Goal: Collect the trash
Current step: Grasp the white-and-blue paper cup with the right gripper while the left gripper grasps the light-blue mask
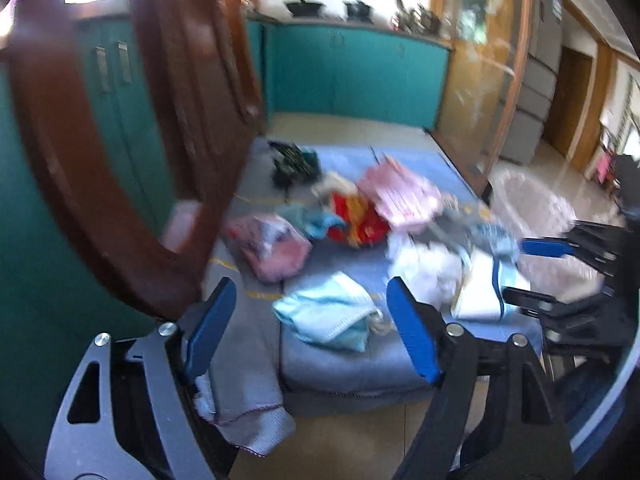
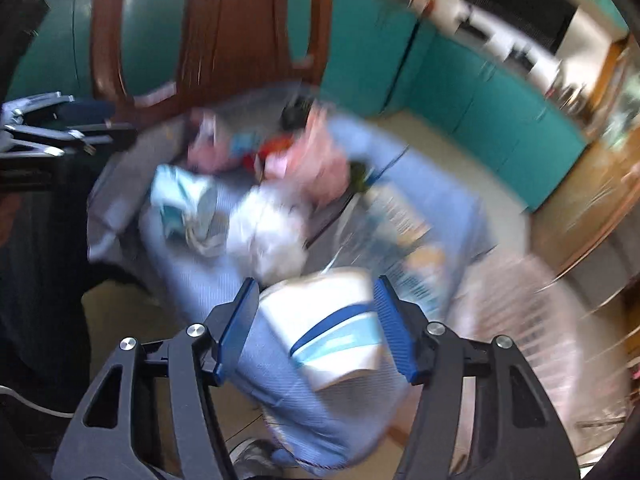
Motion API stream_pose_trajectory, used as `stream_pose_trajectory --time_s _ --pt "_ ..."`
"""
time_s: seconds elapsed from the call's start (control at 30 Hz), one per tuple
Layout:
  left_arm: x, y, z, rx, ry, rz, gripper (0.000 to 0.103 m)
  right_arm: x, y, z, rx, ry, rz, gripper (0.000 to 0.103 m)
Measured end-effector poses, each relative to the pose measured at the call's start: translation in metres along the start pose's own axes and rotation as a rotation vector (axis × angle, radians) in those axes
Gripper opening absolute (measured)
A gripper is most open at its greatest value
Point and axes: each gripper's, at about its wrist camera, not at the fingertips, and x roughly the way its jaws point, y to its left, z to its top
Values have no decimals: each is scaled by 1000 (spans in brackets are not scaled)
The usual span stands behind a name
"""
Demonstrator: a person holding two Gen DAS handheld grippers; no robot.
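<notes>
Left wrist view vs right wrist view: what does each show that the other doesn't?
Only the left wrist view: the grey fridge down the hallway, and the right gripper seen from the side over the pile.

Only the right wrist view: the white packet with a blue stripe framed between the right gripper's open fingers, and a shoe at the bottom edge.

Both: the blue blanket, the pink wrappers, the crumpled white bag, teal cabinets, the wooden chair back.

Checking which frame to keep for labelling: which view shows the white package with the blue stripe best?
The right wrist view: the white package lies close, large, between the right gripper's open jaws, though blurred. The left wrist view shows it smaller, near the right edge, partly behind other trash.
</notes>
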Motion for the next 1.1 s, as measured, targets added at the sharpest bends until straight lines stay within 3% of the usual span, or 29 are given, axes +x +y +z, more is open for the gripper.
stream_pose_trajectory --time_s 0.07,0.17,0.3,0.43,0.5,0.57,0.63,0.67,0.73,0.83,0.93,1.1 --pt "14 -6 -4 30 44 -30 79 17 -9 -8 35 27 3 73" --pt "36 -20 -7 83 91 -22 86 29 -16 -16 53 22 38 83" --pt "60 -25 -7 116 141 -2 90 48 -19 -20 47 68 87 85" --pt "84 -18 -10 88 191 18 90 49 -13 -26 -7 72 84 85" --pt "91 -15 -11 70 208 29 88 48 -9 -28 -15 71 105 79" --pt "94 -12 -11 59 218 32 79 44 -8 -30 0 64 139 54" --pt "96 -10 -11 62 218 36 71 42 -10 -31 20 60 159 39" --pt "96 -10 -11 67 215 38 63 41 -12 -31 36 60 171 36" --pt "95 -11 -10 65 211 34 48 36 -14 -32 59 44 186 36" --pt "91 -11 -12 56 200 24 35 26 -13 -30 81 16 210 35" --pt "81 -13 -14 44 183 12 26 17 -18 -25 88 -12 218 35" --pt "64 -8 -10 23 136 16 20 0 -24 -21 90 -79 224 35"
